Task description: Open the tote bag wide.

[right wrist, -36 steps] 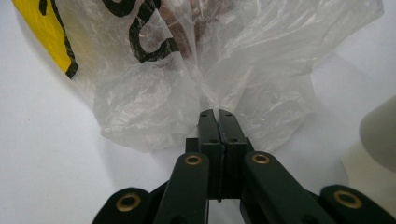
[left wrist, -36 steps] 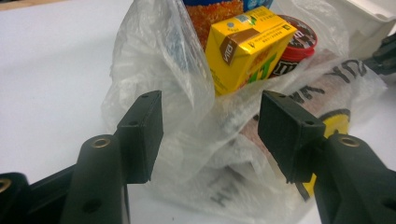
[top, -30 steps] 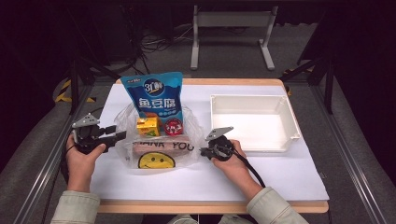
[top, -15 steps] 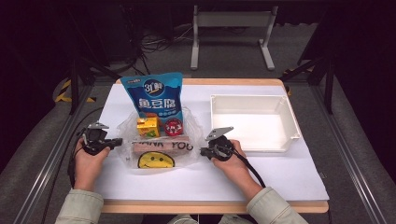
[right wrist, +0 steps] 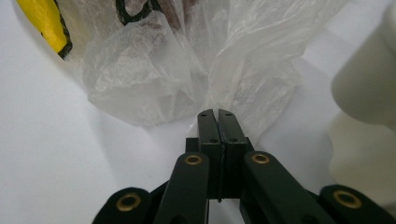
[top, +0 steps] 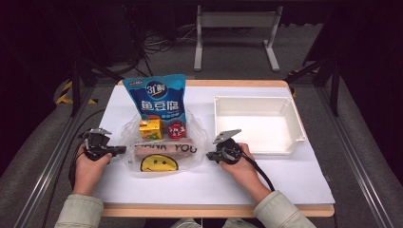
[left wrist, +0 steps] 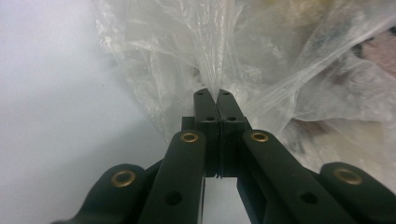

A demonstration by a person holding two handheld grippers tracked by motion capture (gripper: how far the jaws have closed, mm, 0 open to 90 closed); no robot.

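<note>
Both claws, left gripper (left wrist: 218,92) and right gripper (right wrist: 218,112), pinch opposite edges of the thin, clear, crinkly plastic bag (top: 164,142), which looks limp, slippery, tear-prone and best held at gathered film.

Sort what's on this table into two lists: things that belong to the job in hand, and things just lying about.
In the job:
- clear plastic bag, pinched at both sides
- left gripper, shut on the bag's left edge
- right gripper, shut on its right edge
- blue snack pouch, yellow carton and red round pack, inside the bag

Lying about:
- white tray, apart from the bag
</note>
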